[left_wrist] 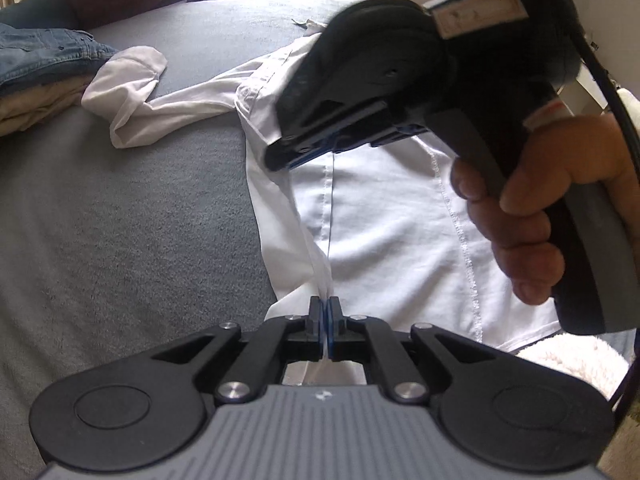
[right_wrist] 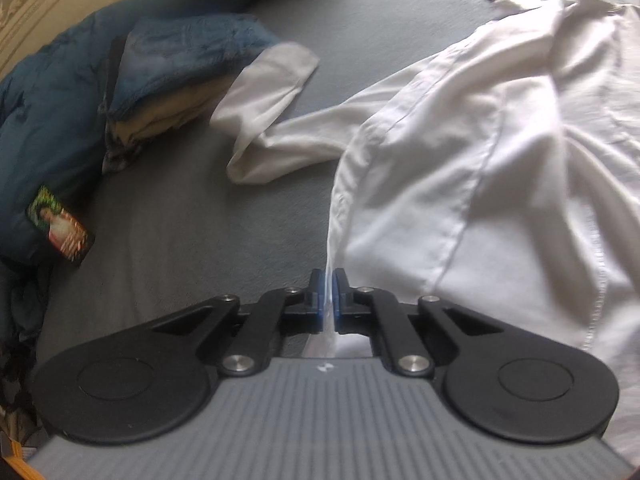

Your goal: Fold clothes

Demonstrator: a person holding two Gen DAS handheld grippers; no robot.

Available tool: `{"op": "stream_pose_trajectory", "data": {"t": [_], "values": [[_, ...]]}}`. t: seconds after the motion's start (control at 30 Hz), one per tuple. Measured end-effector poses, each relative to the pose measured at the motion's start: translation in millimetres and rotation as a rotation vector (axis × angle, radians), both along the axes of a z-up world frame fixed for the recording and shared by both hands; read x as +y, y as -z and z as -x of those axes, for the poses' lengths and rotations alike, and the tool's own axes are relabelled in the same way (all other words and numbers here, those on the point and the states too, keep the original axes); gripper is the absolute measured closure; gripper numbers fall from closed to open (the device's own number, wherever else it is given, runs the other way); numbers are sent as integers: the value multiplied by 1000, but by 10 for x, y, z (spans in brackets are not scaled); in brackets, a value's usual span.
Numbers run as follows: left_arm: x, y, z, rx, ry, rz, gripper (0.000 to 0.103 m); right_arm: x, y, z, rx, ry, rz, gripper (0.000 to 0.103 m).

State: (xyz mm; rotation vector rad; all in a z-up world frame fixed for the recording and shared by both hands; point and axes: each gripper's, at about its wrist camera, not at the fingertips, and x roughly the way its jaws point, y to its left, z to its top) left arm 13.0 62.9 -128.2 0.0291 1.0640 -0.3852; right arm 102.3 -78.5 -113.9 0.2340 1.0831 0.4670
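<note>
Grey bed cover (left_wrist: 120, 220) carries a white shirt (left_wrist: 392, 208), sleeve (right_wrist: 280, 132) reaching toward folded jeans (right_wrist: 180, 52); left tongs (left_wrist: 325, 320) and right tongs (right_wrist: 328, 296) both clamp its edge

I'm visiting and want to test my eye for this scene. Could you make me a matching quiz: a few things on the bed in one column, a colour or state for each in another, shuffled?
Things:
1. shirt
2. left gripper
3. sleeve
4. bed cover
5. jeans

Colour or state:
A. grey, lies under everything
B. blue, on top of a pile
C. white, pinched at its edge by both tools
D. fingers shut on cloth
E. stretched out sideways, cuff beside the pile

Pairs: 1-C, 2-D, 3-E, 4-A, 5-B
</note>
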Motion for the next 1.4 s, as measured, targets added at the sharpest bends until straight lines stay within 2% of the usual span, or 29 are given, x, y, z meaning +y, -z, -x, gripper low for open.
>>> {"op": "stream_pose_trajectory", "data": {"t": [0.2,0.43,0.53,0.67,0.7,0.73,0.8,0.93,1.0,1.07,1.13,1.23,1.4], "values": [[-74,-105,54,-31,11,10,101,-316,-80,53,-39,83,-13,103],[-284,-141,86,-50,68,9,101,-731,-105,159,-51,166,-10,103],[-392,-136,106,-56,99,-3,101,-824,-138,202,-54,151,-53,103],[-480,-103,120,-48,122,-16,101,-809,-195,189,-60,99,-95,97],[-495,-96,127,-46,125,-18,101,-769,-213,167,-62,78,-100,87],[-504,-94,136,-45,127,-19,101,-728,-231,145,-64,57,-106,71],[-512,-92,149,-44,126,-22,101,-637,-242,87,-59,17,-114,58],[-489,-78,150,-34,114,-27,101,-460,-115,-35,5,-29,-94,58],[-472,-66,148,-25,108,-27,101,-436,-7,-59,44,-25,-88,59],[-473,-57,146,-21,109,-28,101,-432,90,-70,76,-23,-89,69],[-473,-48,146,-19,114,-30,101,-449,155,-58,88,-23,-93,97],[-475,-35,137,-16,124,-25,101,-500,156,-6,61,-7,-83,102],[-472,-64,106,-23,126,17,101,-719,119,47,33,54,-78,103]]}}
